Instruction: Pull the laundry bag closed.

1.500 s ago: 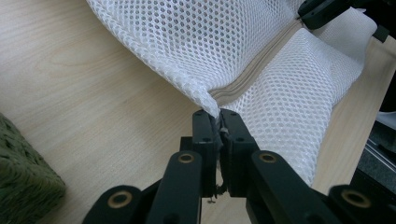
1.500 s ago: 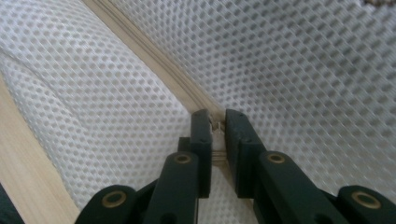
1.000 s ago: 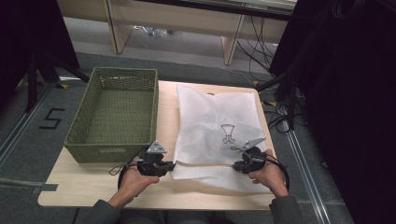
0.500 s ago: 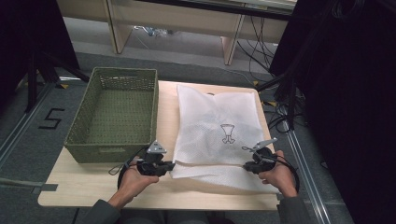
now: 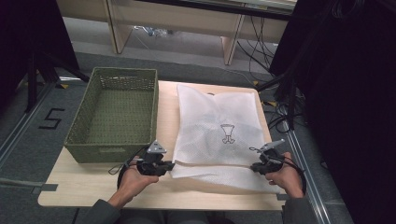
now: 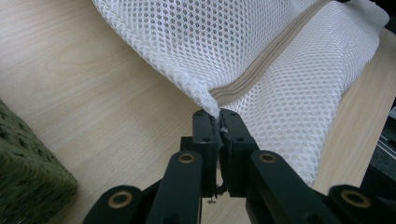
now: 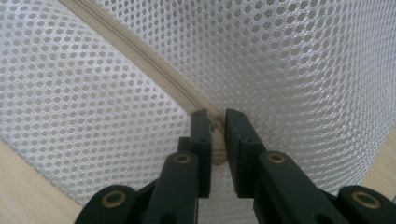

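Note:
A white mesh bag (image 5: 219, 116) with a small dark print lies flat on the wooden table (image 5: 93, 186). Its beige zipper (image 6: 261, 65) runs along the near edge. My left gripper (image 5: 168, 165) is at the bag's near left corner, and its jaws (image 6: 217, 116) are shut on the fabric at the zipper's end. At the near right corner my right gripper (image 5: 256, 167) is held low over the bag. In the right gripper view my right gripper (image 7: 215, 119) is pinched on the beige zipper pull (image 7: 217, 144), with the zipper (image 7: 154, 70) running up to the left.
A green woven basket (image 5: 112, 109) stands empty on the table's left half, close to my left hand; its corner (image 6: 28, 182) is beside the left gripper. The table's right edge lies just past my right hand, with cables on the floor beyond it.
My right gripper has slid to the right along the bag's near edge, toward the right corner. The left gripper has stayed at the left corner.

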A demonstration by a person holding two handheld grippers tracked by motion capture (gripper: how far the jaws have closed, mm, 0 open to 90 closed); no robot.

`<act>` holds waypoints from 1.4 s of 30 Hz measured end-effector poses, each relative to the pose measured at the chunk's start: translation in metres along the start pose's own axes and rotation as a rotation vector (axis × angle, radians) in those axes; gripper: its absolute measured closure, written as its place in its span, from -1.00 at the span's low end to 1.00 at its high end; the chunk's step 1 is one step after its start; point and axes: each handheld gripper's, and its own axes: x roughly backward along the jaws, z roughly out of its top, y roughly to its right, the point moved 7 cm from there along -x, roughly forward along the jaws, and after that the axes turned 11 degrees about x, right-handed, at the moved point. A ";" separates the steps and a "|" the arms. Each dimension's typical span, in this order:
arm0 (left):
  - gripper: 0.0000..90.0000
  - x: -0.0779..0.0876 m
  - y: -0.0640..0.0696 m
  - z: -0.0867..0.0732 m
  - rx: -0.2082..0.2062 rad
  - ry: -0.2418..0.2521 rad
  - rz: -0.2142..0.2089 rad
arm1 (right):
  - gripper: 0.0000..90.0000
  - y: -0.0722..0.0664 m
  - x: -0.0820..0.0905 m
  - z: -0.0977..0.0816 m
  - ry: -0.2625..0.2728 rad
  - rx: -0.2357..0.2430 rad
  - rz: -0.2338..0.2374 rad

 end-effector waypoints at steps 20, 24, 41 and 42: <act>0.91 0.001 -0.004 0.001 -0.018 -0.001 0.030 | 0.84 0.011 0.006 -0.020 -0.039 -0.019 -0.023; 0.91 0.001 -0.003 0.001 -0.022 -0.003 0.033 | 0.84 0.012 0.006 -0.022 -0.042 -0.023 -0.025; 0.91 0.001 -0.005 0.000 -0.026 -0.009 0.049 | 0.84 0.020 0.010 -0.036 -0.092 -0.027 -0.057; 0.91 0.001 -0.005 0.000 -0.022 -0.010 0.044 | 0.84 0.020 0.010 -0.036 -0.085 -0.035 -0.050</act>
